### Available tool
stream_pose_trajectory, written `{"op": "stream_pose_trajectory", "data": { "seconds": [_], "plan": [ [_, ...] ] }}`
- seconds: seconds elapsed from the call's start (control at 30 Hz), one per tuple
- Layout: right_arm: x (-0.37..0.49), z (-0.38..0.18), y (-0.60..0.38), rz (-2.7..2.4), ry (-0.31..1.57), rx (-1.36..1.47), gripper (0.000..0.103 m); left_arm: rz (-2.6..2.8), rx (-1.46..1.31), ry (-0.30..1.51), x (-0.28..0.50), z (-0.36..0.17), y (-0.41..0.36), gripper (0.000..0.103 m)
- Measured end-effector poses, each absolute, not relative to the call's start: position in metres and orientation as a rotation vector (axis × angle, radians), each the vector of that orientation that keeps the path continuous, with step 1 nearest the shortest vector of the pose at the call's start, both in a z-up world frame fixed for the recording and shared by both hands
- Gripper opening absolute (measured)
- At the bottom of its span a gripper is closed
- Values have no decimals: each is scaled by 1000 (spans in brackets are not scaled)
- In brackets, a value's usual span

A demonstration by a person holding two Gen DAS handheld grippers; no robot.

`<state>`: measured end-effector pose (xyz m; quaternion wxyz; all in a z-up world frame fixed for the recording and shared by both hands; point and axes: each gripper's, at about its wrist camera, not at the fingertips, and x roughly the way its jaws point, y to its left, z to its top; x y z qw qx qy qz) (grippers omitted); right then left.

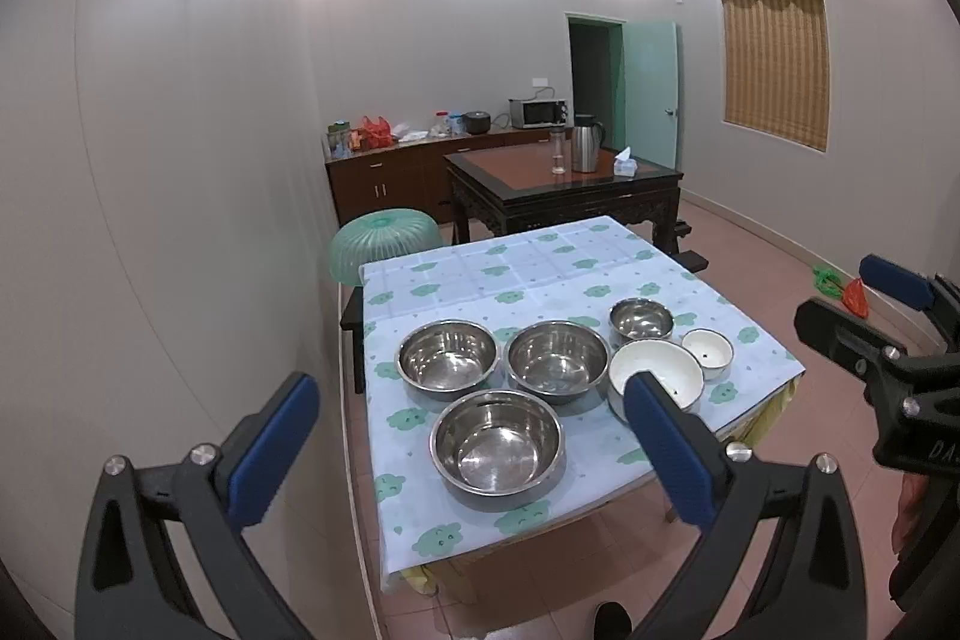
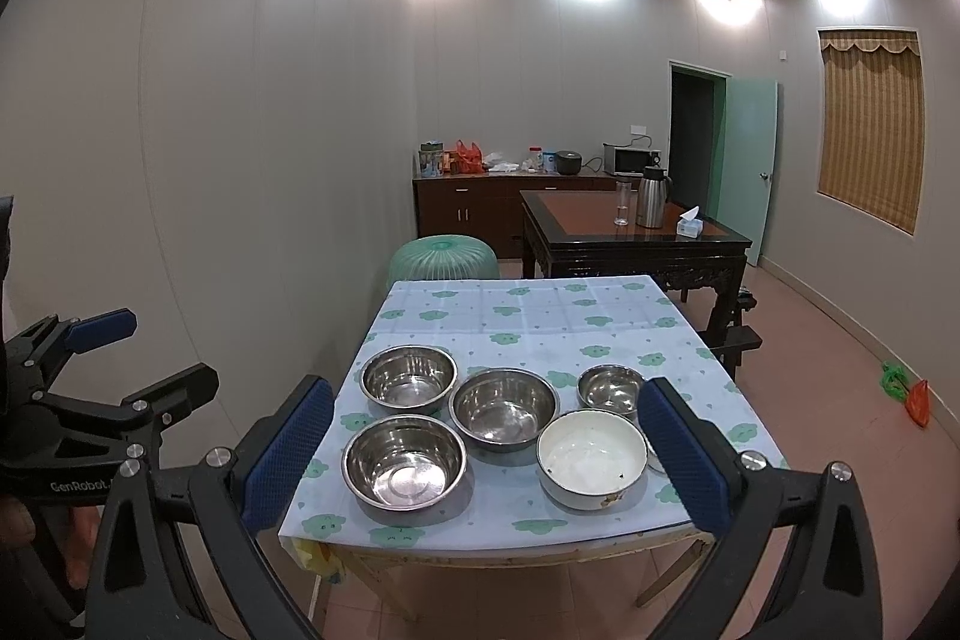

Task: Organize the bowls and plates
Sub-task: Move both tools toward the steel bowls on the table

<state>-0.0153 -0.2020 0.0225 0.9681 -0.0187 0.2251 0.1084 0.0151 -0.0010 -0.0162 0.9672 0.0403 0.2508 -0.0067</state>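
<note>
The left hand-held gripper (image 1: 471, 427) hangs in the air short of the table's near edge, its blue pads spread wide with nothing between them. The right hand-held gripper (image 2: 486, 439) is just as wide open and just as empty, also held back from the table (image 2: 540, 316).

Six bowls sit in a cluster on the near half of the clouded tablecloth. There are three large steel bowls: one nearest the edge (image 2: 404, 461), one behind it to the left (image 2: 409, 378) and one in the middle (image 2: 504, 407). A small steel bowl (image 2: 611, 388) sits toward the right, with a large white enamel bowl (image 2: 591, 458) in front of it. A small white bowl (image 1: 708, 352) lies furthest right, mostly hidden behind a finger in the right wrist view.

The steel bowls look light, stiff and slick, so a pinch across the thin rim, one pad inside and one outside, seems the surest hold. The white ones are probably heavier and liable to chip (dark specks already show inside), so they likely want a gentler set-down.

Several bowls stand nearly rim to rim, which leaves little gap for a finger between them. The nearest steel bowl and the large white one sit close to the front edge, so a sideways nudge could push them off. The far half of the table offers open room for stacking.
</note>
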Motion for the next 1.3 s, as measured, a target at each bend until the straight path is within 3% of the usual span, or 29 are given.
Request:
{"op": "stream_pose_trajectory", "data": {
  "seconds": [1.3],
  "plan": [
    [-5, 24, -197, 219, 480, -40, 102, -12, 76, 522, 23, -22, 7, 103]
  ]
}}
